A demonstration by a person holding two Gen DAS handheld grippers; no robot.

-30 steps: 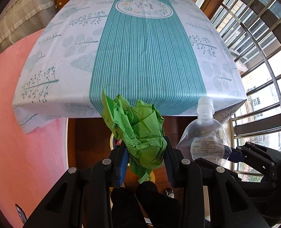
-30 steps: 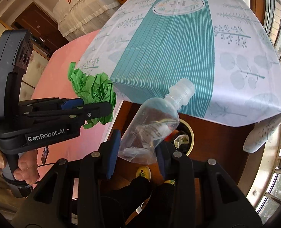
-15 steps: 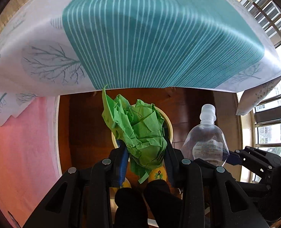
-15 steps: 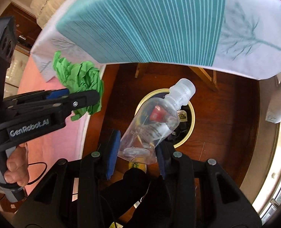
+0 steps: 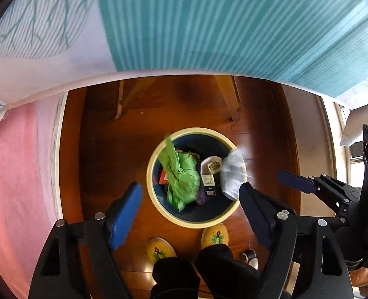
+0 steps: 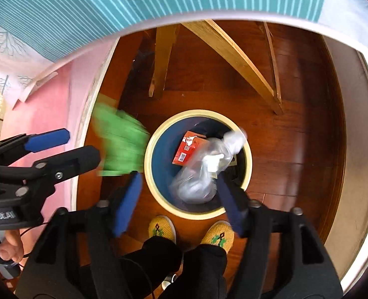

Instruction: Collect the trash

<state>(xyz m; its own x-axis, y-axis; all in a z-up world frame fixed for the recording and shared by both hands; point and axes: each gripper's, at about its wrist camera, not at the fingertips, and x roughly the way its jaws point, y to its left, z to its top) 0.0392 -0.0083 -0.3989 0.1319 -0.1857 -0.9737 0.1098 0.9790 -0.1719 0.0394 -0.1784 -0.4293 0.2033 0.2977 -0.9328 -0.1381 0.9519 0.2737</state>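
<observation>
My left gripper [image 5: 191, 211] hangs over a cream-rimmed, dark blue trash bin [image 5: 196, 223] on the floor. Its jaws are opening, with nothing pressed between them. The crumpled green paper [image 5: 181, 177] has left the pads and is dropping, blurred, over the bin's mouth. My right gripper [image 6: 179, 199] is over the same bin [image 6: 149, 159], and its jaws are opening too. The clear plastic bottle [image 6: 203, 172] falls free between them, touching neither pad. In the right wrist view, the green paper [image 6: 120, 144] is a blur beside the left gripper [image 6: 84, 144]. The bottle [image 5: 233, 174] shows blurred in the left wrist view.
The bin holds a red carton [image 6: 187, 149] and small boxes [image 5: 210, 167]. A person's yellow slippers [image 6: 162, 229] stand just before the bin. Wooden table legs [image 6: 161, 57] and the hanging tablecloth [image 5: 208, 25] lie beyond it. A pink rug [image 5: 17, 174] is on the left.
Both grippers sank from above the tabletop to below its edge, over the bin. Both opened: the green paper and the bottle left the pads and are falling.
</observation>
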